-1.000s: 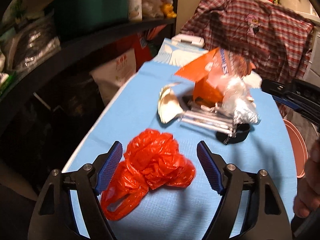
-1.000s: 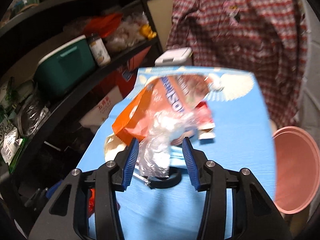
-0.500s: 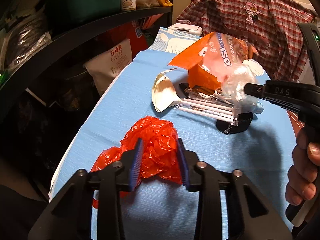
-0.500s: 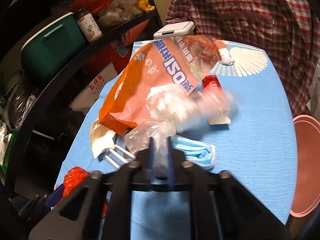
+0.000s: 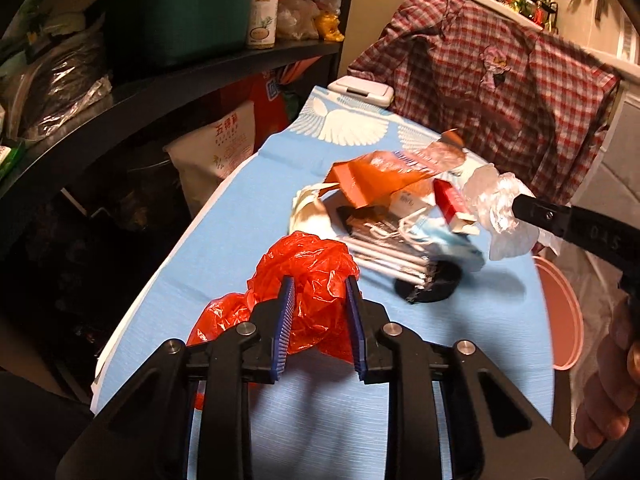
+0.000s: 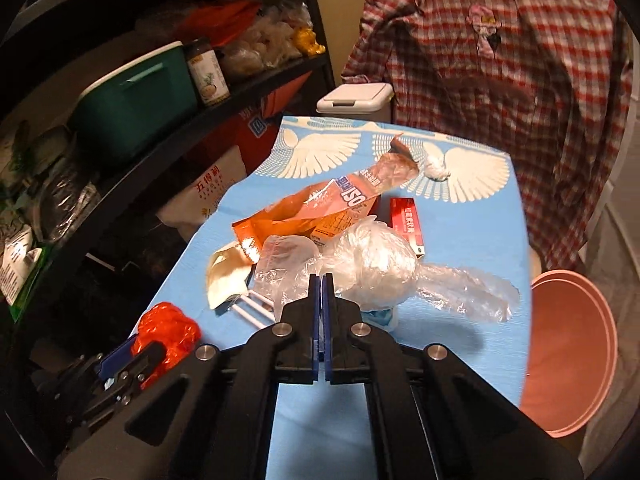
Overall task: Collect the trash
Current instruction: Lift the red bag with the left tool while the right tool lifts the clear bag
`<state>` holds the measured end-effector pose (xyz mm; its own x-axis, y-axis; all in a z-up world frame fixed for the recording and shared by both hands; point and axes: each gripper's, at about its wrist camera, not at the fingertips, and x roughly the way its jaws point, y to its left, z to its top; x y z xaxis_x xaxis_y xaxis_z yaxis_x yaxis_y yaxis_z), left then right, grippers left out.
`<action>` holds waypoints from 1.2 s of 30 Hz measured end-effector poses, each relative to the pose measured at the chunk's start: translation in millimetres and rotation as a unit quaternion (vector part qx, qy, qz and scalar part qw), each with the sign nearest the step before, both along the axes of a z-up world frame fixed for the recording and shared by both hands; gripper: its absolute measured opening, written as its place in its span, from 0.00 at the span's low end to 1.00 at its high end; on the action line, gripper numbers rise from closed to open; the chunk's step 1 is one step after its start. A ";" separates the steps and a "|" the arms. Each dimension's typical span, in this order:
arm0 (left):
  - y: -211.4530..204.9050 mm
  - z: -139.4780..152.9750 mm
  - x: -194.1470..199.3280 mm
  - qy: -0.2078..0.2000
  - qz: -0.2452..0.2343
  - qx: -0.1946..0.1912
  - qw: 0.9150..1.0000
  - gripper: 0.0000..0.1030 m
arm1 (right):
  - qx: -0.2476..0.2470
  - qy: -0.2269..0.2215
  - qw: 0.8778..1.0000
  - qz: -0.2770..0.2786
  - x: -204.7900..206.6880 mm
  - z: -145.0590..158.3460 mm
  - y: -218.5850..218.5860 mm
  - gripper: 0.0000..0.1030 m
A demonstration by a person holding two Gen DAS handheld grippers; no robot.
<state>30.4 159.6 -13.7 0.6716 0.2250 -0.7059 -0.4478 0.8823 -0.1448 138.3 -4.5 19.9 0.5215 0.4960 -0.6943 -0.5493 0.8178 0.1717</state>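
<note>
My left gripper [image 5: 319, 286] is shut on a crumpled red plastic bag [image 5: 308, 272], also seen at lower left in the right wrist view [image 6: 168, 330]. My right gripper [image 6: 321, 284] is shut on a clear plastic bag [image 6: 372, 268] and holds it above the blue table [image 6: 460, 360]; the bag also shows at right in the left wrist view [image 5: 496, 204]. An orange snack packet [image 6: 316, 212], a red box [image 6: 406, 224], a blue face mask [image 5: 444, 240], white straws [image 5: 384, 256] and a black lid [image 5: 430, 286] lie mid-table.
A pink bin [image 6: 568, 348] stands right of the table. A white lidded bin [image 6: 354, 98] is at the far end. Dark shelves [image 5: 160, 80] with a green box [image 5: 176, 8] run along the left. A plaid shirt [image 6: 500, 60] hangs behind.
My left gripper closed on the red bag and lifted it slightly. My right gripper closed on the clear bag and pulled it up and to the right, off the orange packet.
</note>
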 end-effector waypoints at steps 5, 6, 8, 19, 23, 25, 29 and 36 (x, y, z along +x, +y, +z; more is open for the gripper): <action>-9.3 7.2 -1.5 -0.011 -0.019 -0.007 1.000 0.24 | -0.002 -0.019 1.000 -0.014 -15.5 17.5 -16.2 0.02; -11.3 8.5 -1.5 -0.013 -0.022 -0.007 1.000 0.24 | -0.002 -0.021 1.000 -0.017 -17.4 19.6 -20.3 0.02; -15.5 10.7 -1.4 -0.016 -0.028 -0.006 0.999 0.24 | -0.002 -0.025 0.999 -0.026 -20.4 23.9 -29.8 0.02; -26.8 19.6 -1.5 -0.028 -0.040 -0.002 0.999 0.24 | -0.001 -0.048 0.996 -0.073 -25.6 43.4 -94.6 0.02; -33.9 24.3 -0.8 -0.035 -0.048 0.001 0.998 0.24 | 0.000 -0.054 0.995 -0.086 -25.8 48.7 -115.6 0.02; -39.5 28.0 -0.1 -0.040 -0.053 0.006 0.998 0.24 | 0.001 -0.057 0.994 -0.092 -25.6 51.2 -124.6 0.02; -52.0 37.8 5.4 -0.047 -0.070 0.006 0.996 0.24 | 0.009 -0.063 0.992 -0.106 -24.9 55.3 -144.0 0.02; -72.1 66.2 19.0 -0.062 -0.108 0.024 0.992 0.24 | 0.019 -0.077 0.989 -0.123 -25.6 63.9 -172.1 0.02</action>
<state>49.4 87.5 52.5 0.7893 0.0978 -0.6062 -0.2293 0.9628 -0.1431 112.7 -176.6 83.8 0.7280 0.3655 -0.5800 -0.3563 0.9245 0.1354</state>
